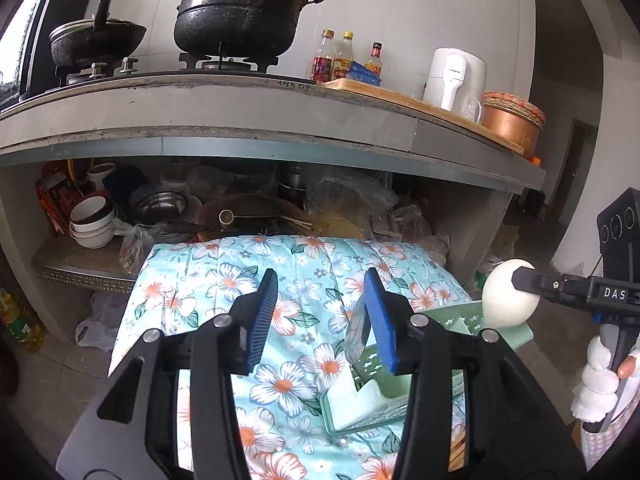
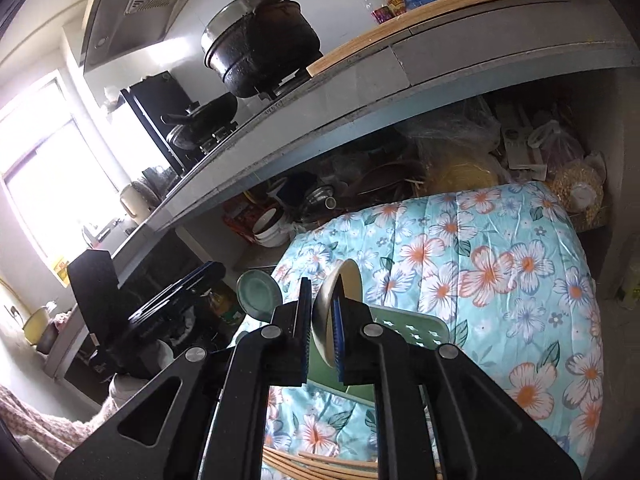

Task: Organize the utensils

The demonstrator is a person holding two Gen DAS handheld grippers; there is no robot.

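Seen from the left wrist, the left gripper hangs over a floral cloth with its blue pads well apart and nothing pressed between them. Just past the inner side of its right-hand pad, the handle of a metal utensil stands up out of a pale green slotted basket that sits on the cloth; whether pad and handle touch cannot be told. A pale green ceramic spoon lies in the near end of the basket. At the right edge the right gripper reaches in from the side, its tip against the bowl of a white ceramic spoon held above the far corner of the basket, with a white-gloved hand on the grip below. Behind, a counter carries a black stockpot, a wok, three sauce bottles, a white kettle and a copper-coloured bowl, and bowls and bags crowd the shelf beneath. From the right wrist, the right gripper has its jaws narrow and the white ceramic spoon standing on edge between them, the blue pad of the right-hand finger lying on its inner face, so it reads as clamped on the spoon. The basket lies just below and beyond the fingertips, a green spoon bowl shows to the left, the left gripper is further left, and wooden chopsticks cross the bottom of the view
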